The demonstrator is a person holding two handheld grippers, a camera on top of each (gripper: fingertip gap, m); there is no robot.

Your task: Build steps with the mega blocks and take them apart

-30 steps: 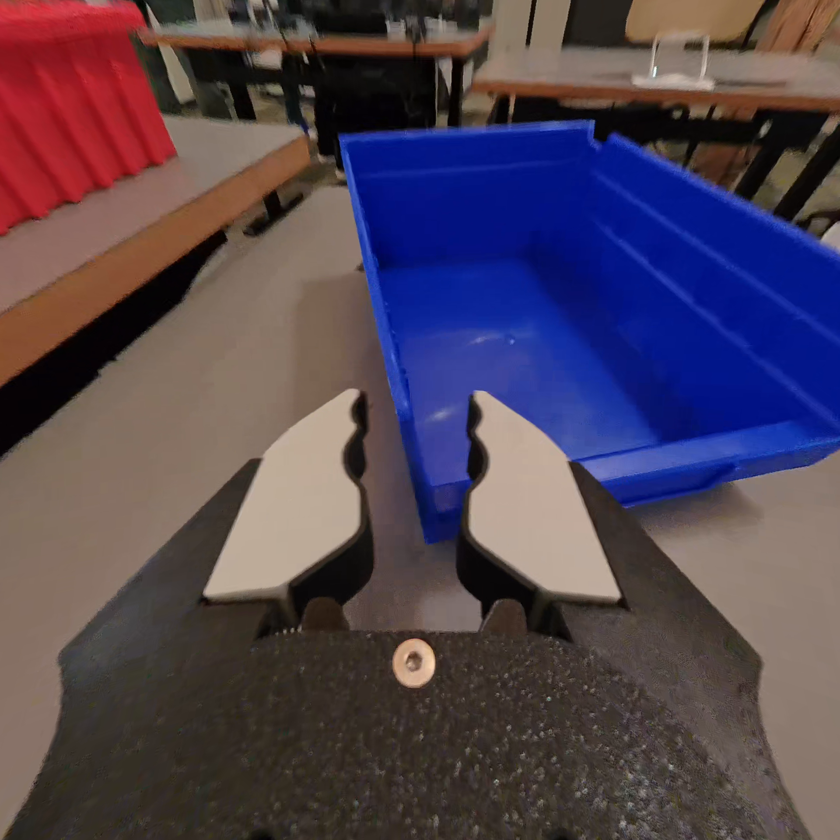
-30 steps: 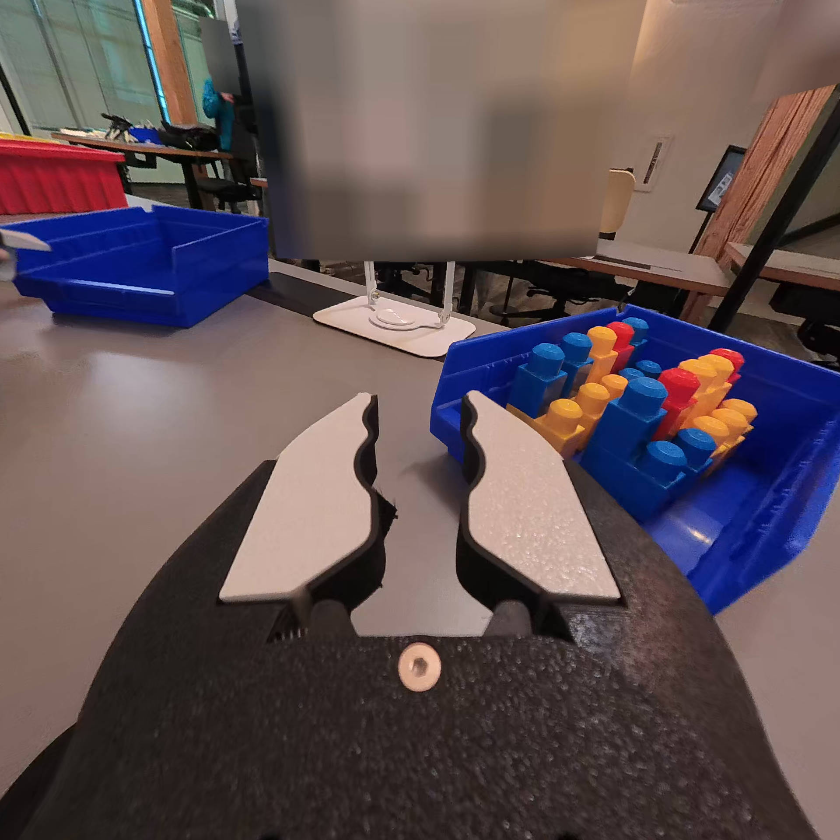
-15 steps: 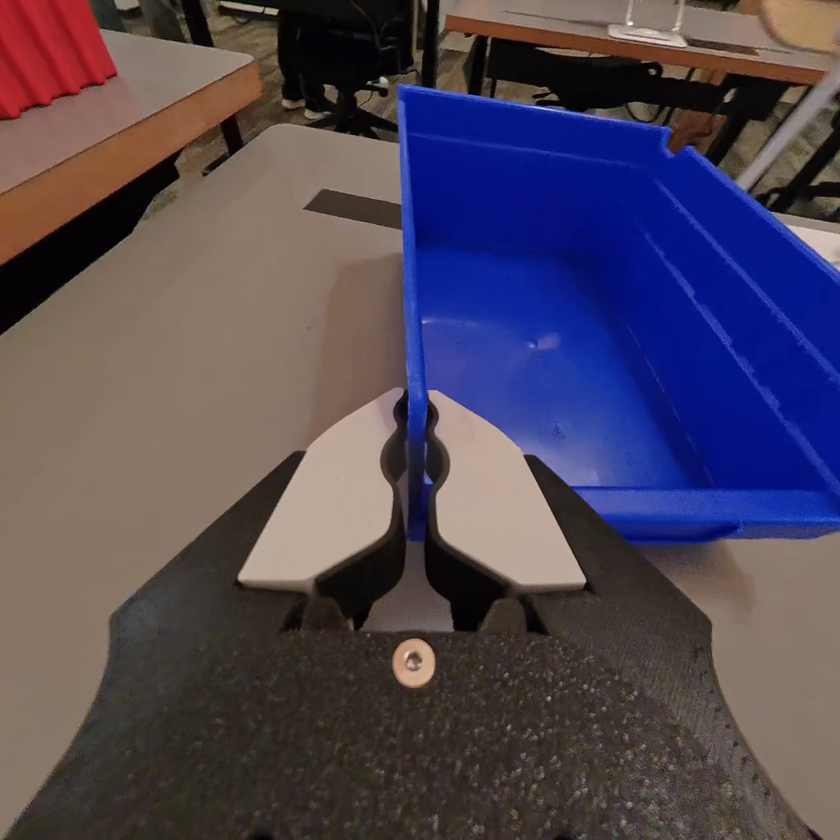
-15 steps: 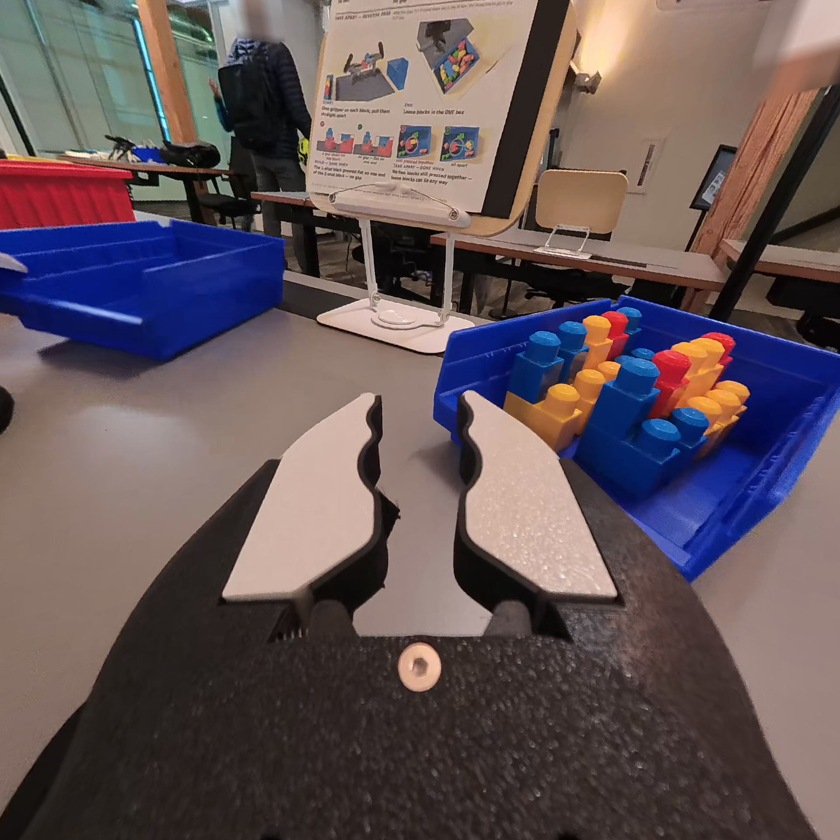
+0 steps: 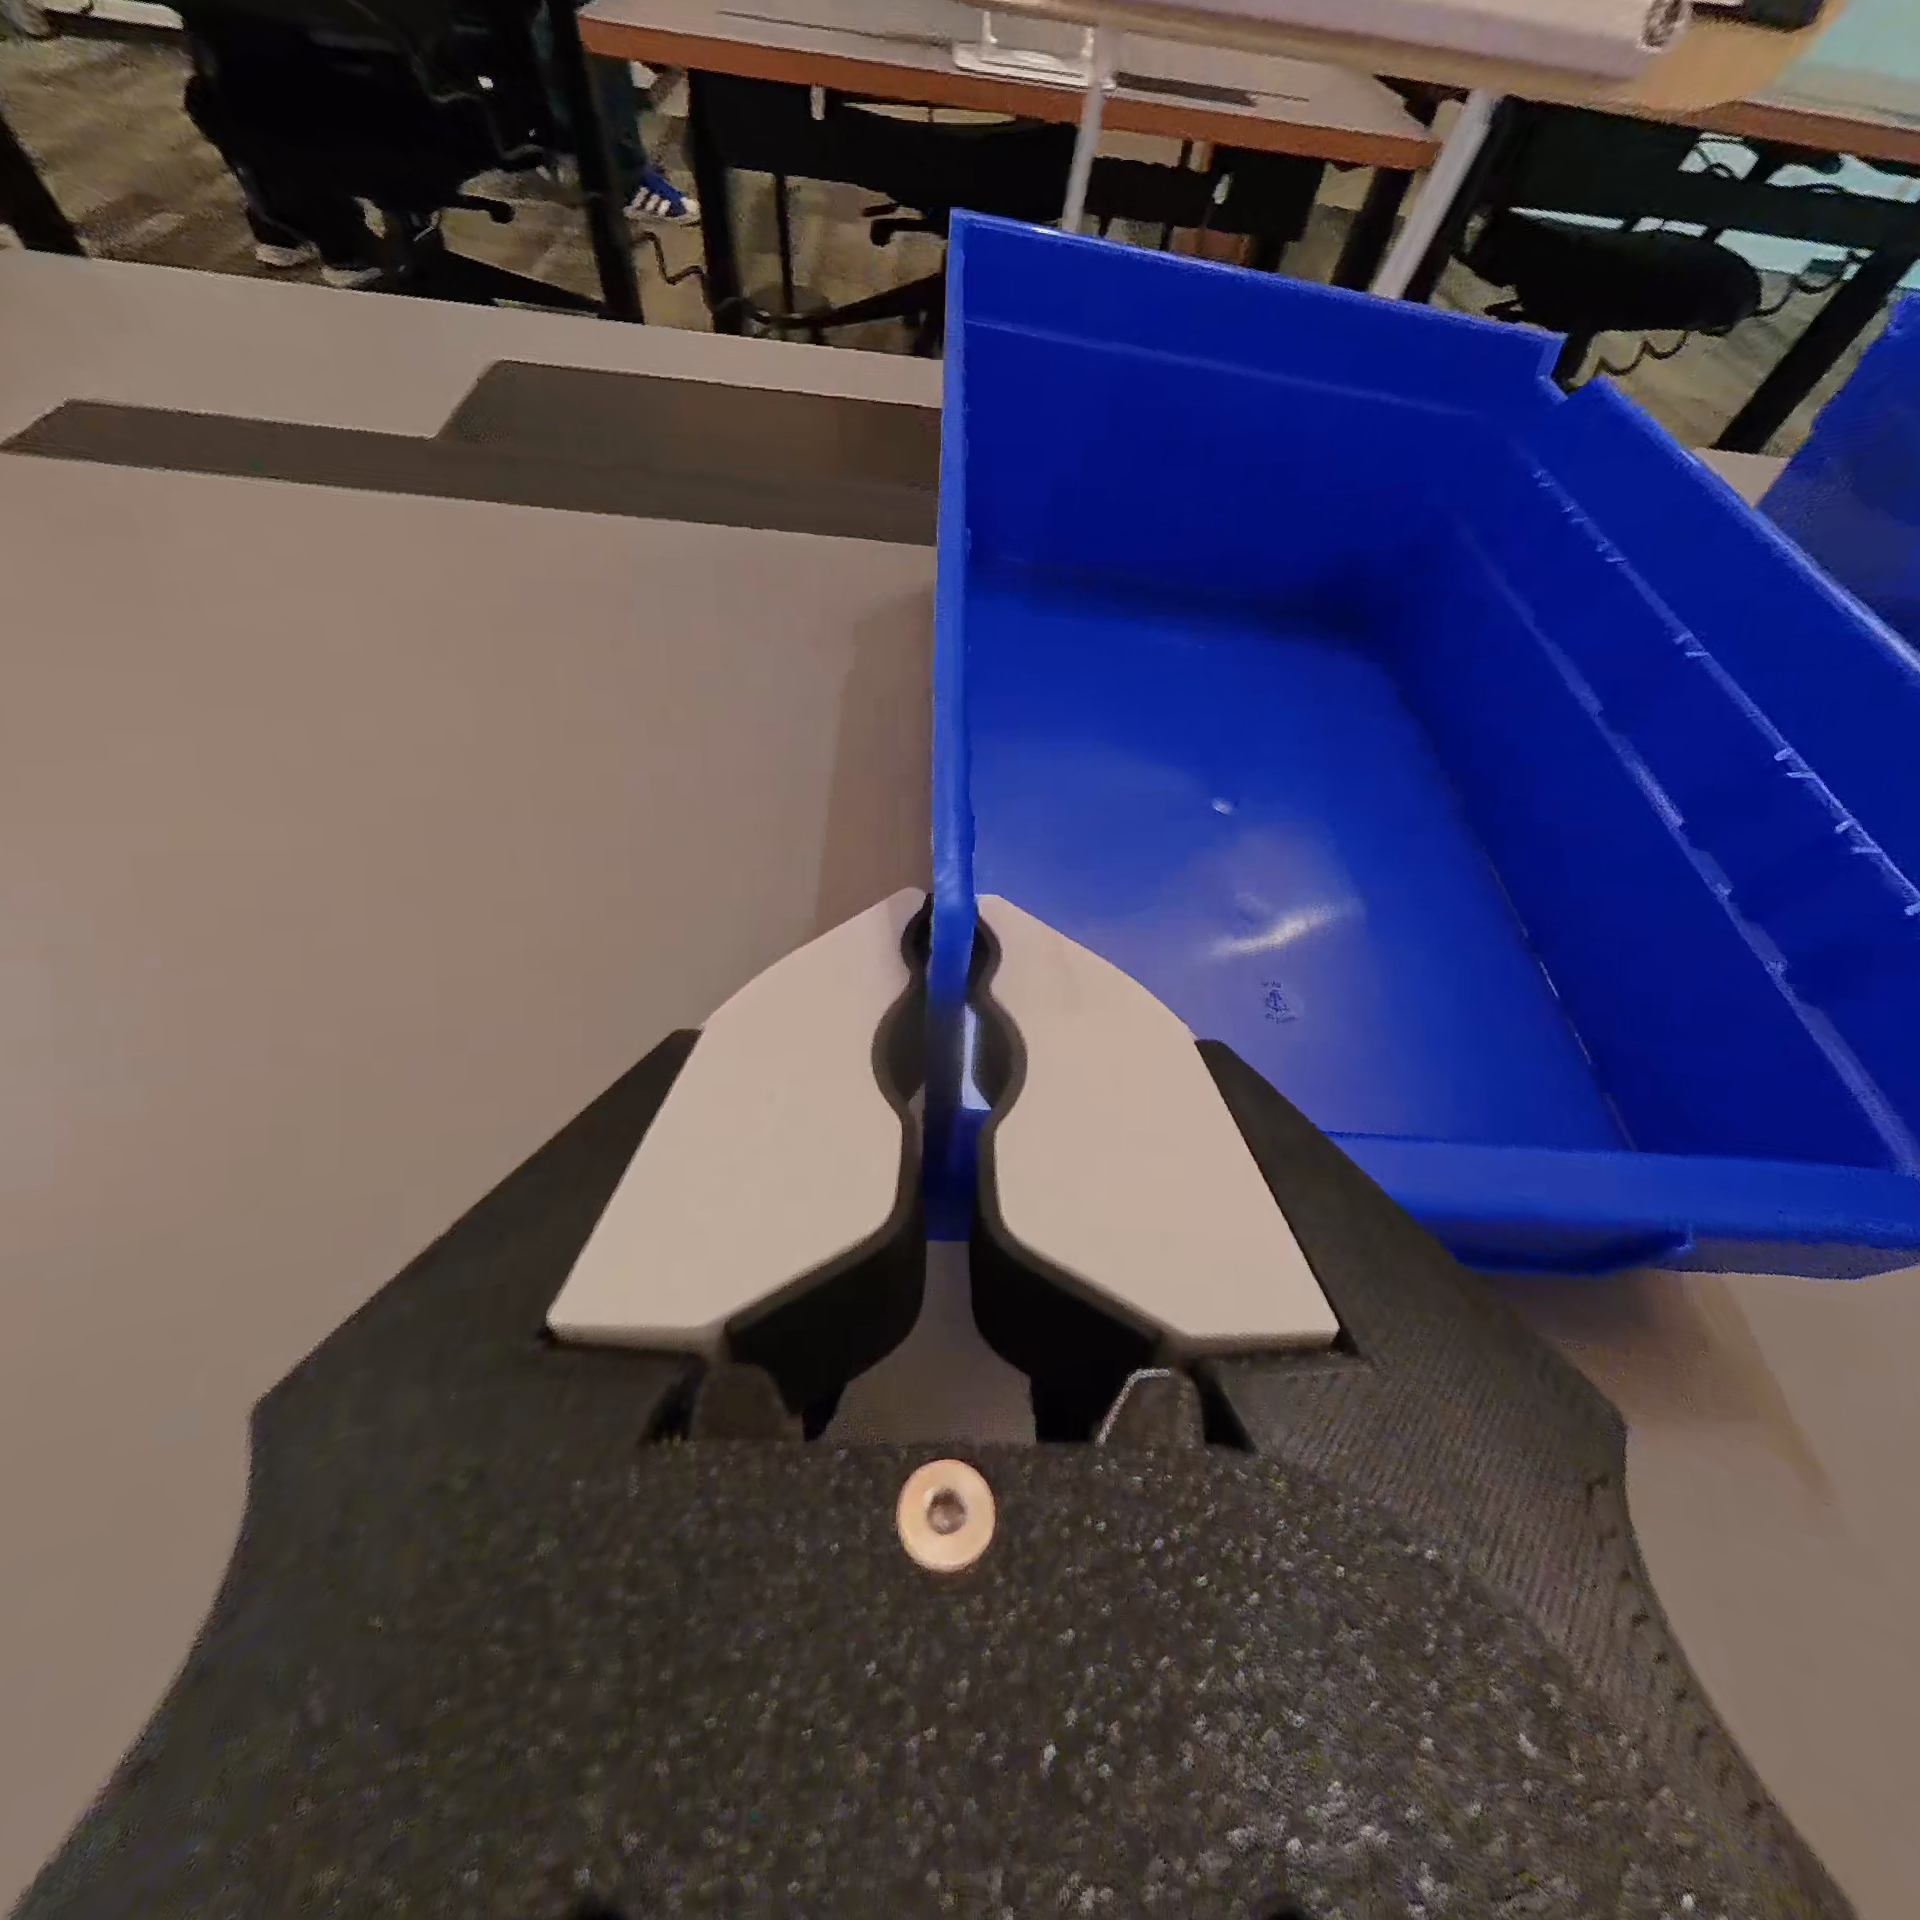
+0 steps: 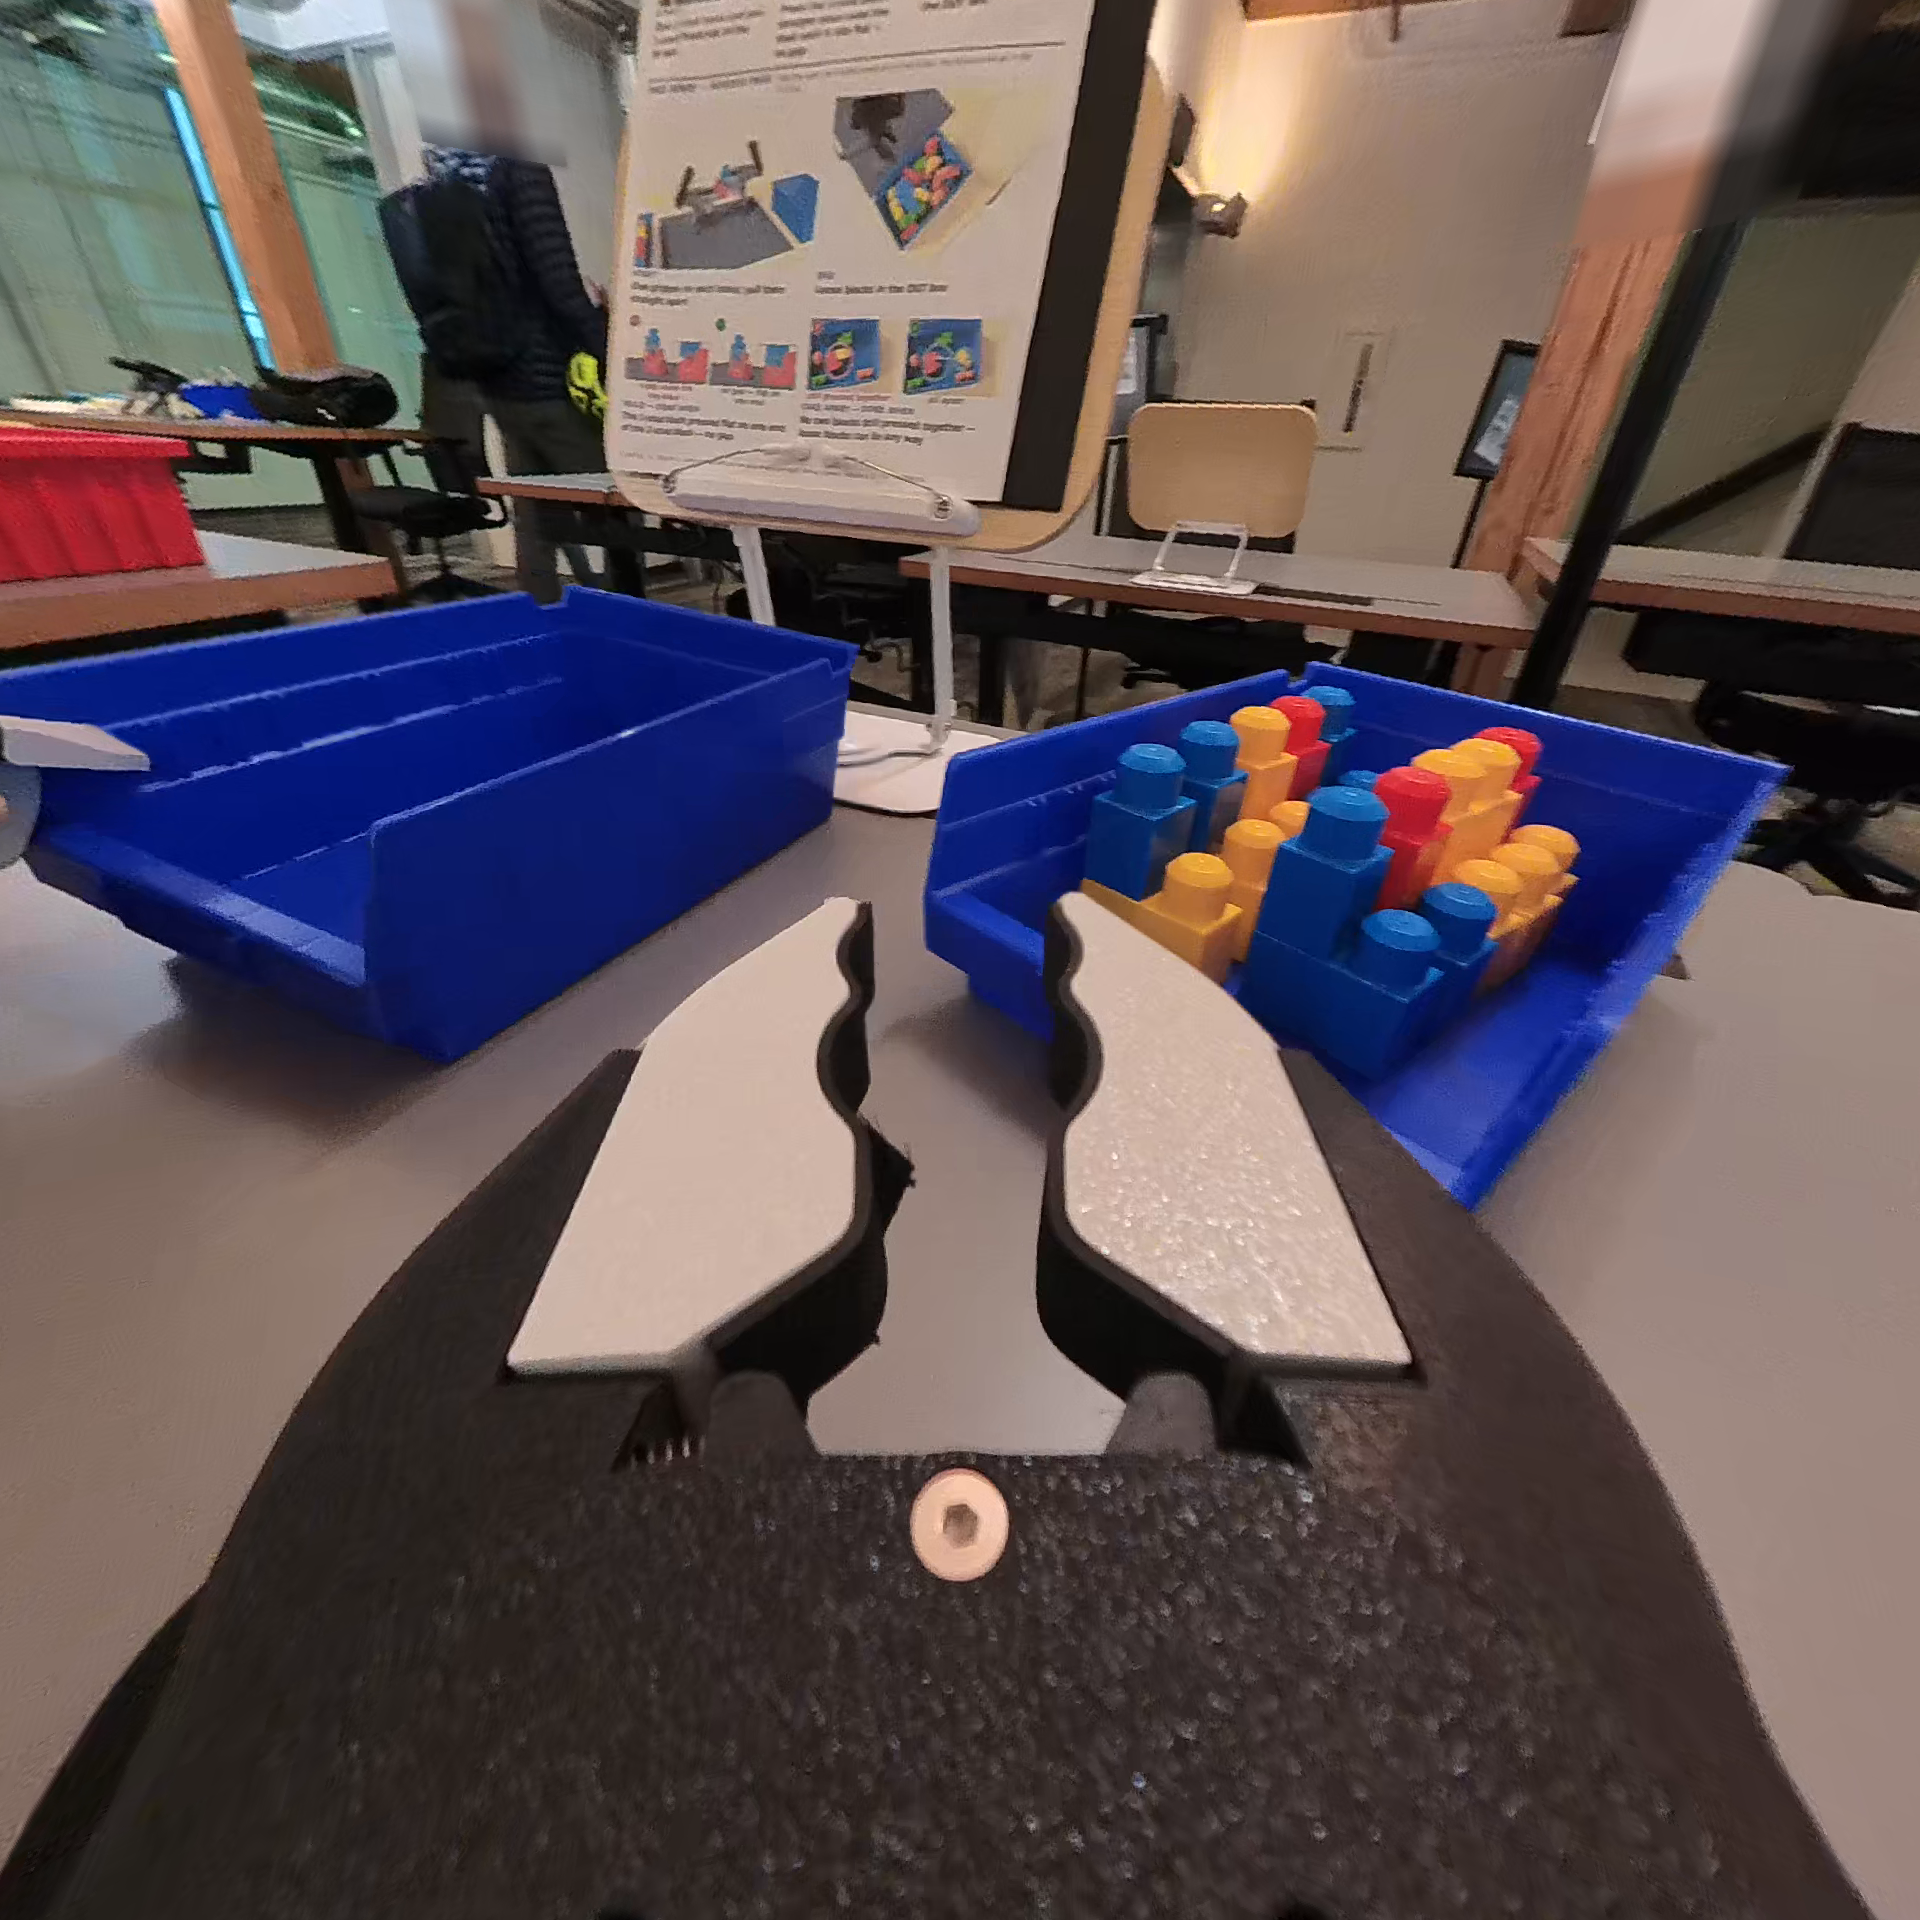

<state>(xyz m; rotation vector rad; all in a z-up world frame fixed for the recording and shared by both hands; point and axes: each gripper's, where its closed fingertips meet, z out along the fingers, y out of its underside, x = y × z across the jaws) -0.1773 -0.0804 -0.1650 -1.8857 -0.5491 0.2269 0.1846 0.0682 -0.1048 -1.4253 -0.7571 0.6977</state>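
Observation:
My left gripper [image 5: 951, 920] is shut on the left side wall of an empty blue bin [image 5: 1299, 831], near its front corner. In the right wrist view the same empty bin [image 6: 499, 769] sits at the left, with a left fingertip [image 6: 78, 746] at its far end. A second blue bin [image 6: 1621, 1029] at the right holds several stepped stacks of blue, yellow and red mega blocks [image 6: 1340, 862]. My right gripper [image 6: 956, 914] is open and empty, above the grey table, between the two bins and short of them.
A white stand [image 6: 894, 769] with a picture board [image 6: 842, 239] is behind the bins. A person [image 6: 499, 312] stands far back by other tables. A red bin [image 6: 88, 504] sits on the table to the left. The grey table [image 5: 416, 779] spreads left of the empty bin. The grippers' ends are close to 40 centimeters from one another.
My left gripper closed on the empty bin's side wall, and the bin has moved right, closer to the bin of blocks. My right gripper stayed open and turned slightly.

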